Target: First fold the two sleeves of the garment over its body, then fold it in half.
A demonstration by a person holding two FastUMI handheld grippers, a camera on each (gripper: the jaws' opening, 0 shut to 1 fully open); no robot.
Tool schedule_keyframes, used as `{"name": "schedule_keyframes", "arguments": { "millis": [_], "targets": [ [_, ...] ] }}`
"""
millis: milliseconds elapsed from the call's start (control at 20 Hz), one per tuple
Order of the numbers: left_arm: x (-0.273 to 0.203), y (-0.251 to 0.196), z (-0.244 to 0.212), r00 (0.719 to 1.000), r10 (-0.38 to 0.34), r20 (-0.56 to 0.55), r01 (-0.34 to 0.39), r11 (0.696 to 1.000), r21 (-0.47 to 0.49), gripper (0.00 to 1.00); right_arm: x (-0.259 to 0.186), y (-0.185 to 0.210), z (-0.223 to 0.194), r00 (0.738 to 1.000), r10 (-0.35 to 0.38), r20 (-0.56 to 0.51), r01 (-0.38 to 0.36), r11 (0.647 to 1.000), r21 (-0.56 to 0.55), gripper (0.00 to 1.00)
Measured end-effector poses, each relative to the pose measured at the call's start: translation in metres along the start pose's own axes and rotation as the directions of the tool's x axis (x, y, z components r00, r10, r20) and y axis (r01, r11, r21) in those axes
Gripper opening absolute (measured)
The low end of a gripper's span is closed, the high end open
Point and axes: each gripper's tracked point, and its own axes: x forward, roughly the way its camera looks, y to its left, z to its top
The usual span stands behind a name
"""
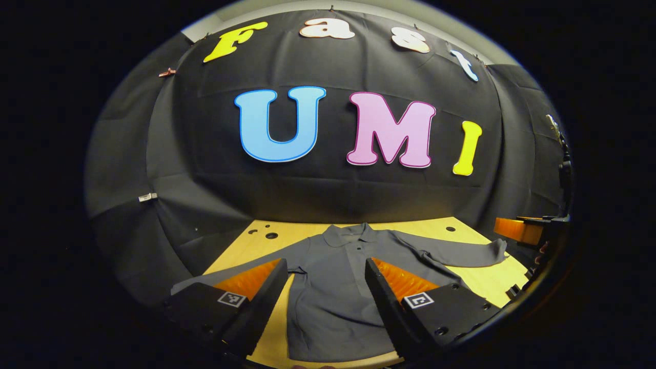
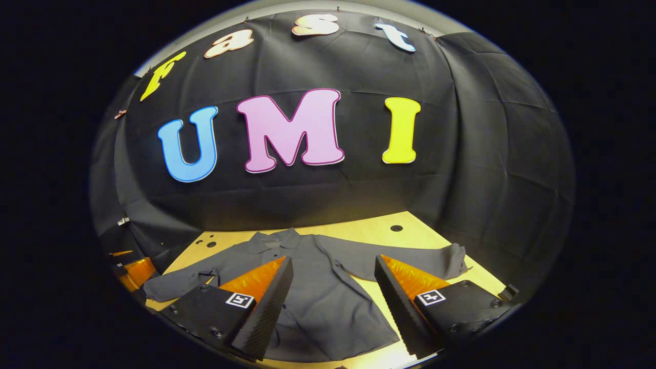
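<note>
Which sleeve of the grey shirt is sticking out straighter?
The sleeve on the right in the right gripper view. It stretches almost straight out sideways across the table, its cuff crumpled, while the other sleeve slopes down toward the near edge.

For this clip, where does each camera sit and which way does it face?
Left gripper view: rides on the left gripper, above the table's near edge, facing the booth wall across the grey shirt; its own jaws stand open, and the right gripper shows at the right edge.
Right gripper view: rides on the right gripper, facing the same way from further right; its own jaws stand open, with the left gripper at the left edge.
Shared: the shirt lying flat with sleeves spread on the wooden table.
</note>
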Motion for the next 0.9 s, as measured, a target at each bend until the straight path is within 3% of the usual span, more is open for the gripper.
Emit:
{"name": "schedule_keyframes", "arguments": {
  "millis": [350,900],
  "targets": [
    [0.007,-0.009,-0.002,1.000,0.006,0.000,-0.006,1.000,0.004,0.96,0.023,-0.022,0.020,0.998,-0.029,0.051,0.029,0.999,-0.017,0.98],
    [0.017,-0.019,-0.021,0.996,0.061,-0.072,-0.062,0.998,-0.009,0.96,0.075,-0.127,0.004,0.975,-0.210,-0.065,0.216,0.970,0.108,0.99]
  ]
}}
